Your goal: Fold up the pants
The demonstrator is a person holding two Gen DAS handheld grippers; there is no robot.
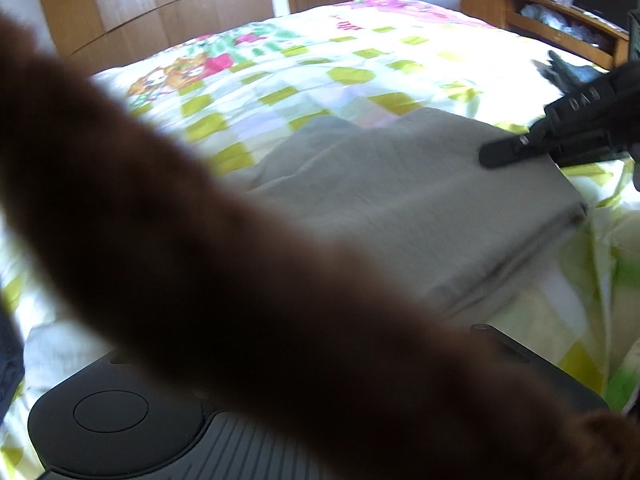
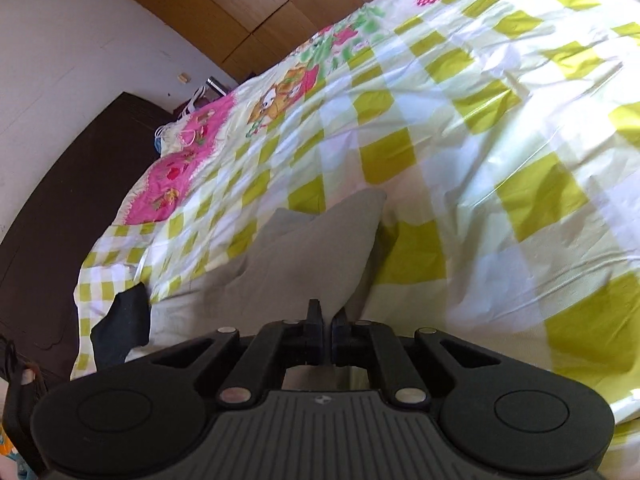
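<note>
Both wrist views low, close over bed (image 1: 360, 60) — share grey pants (image 1: 400, 200).

Pants (image 1: 400, 200): plain grey, no pattern. Bedcover (image 2: 500, 140): white and pale yellow ground, yellow-green checks, pink patches, cartoon bears in orange and green. Grippers: right gripper (image 2: 327, 328) black; left gripper (image 1: 120, 412) black too. Wardrobe (image 1: 160, 0): brown wood. Blurred brown shape (image 1: 200, 260) across left view.
</note>
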